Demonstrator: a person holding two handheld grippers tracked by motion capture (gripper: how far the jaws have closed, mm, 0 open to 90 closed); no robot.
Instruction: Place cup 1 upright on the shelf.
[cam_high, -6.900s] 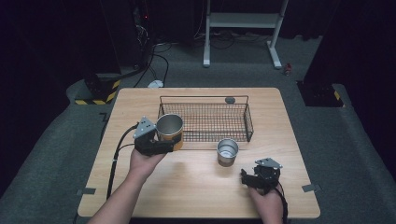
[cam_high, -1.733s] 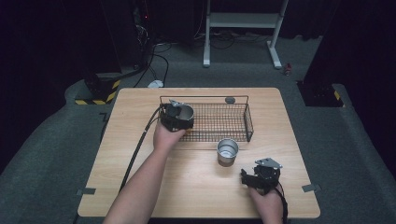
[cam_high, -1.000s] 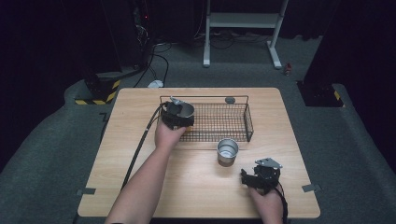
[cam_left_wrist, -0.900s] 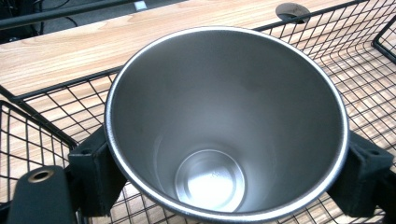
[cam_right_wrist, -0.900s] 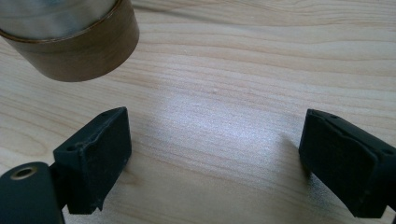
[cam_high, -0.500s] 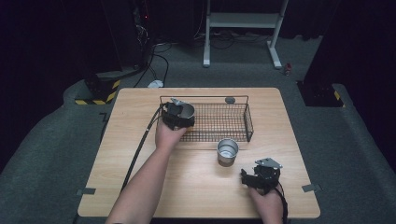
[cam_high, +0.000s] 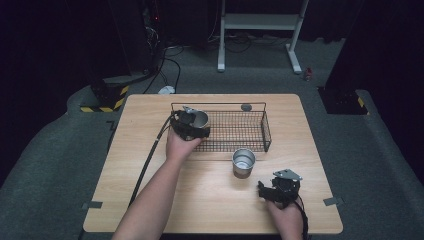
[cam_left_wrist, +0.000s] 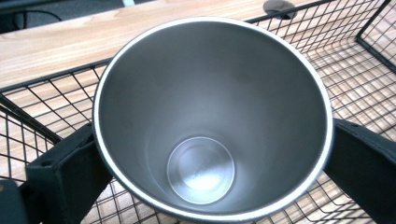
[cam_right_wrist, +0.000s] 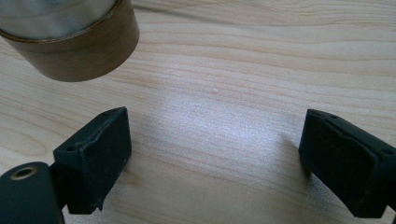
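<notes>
A steel cup (cam_left_wrist: 212, 121) has been lowered into the near left corner of the wire basket (cam_high: 250, 131), upright with its mouth open to the camera, and is judged to have been set down there so that it can be left behind. The left gripper (cam_high: 192, 126) is held at that corner, its jaws having just been opening. In the left gripper view the two black pads flank the cup's rim, one on each side, spread about as wide as the rim itself — whether they press on the metal or stand just clear of it cannot be told for certain, though a release is the likelier reading. The cup thus lies squarely between the jaws, deep in their gap.

A second cup (cam_high: 243, 162) stands on the table (cam_high: 150, 200) just outside the basket's near wall. The right gripper (cam_high: 272, 192) is rested on the wood near it with jaws spread wide and nothing between them — presumably kept ready for that cup, whose base (cam_right_wrist: 70, 42) is seen just ahead and to the left of its pads.
</notes>
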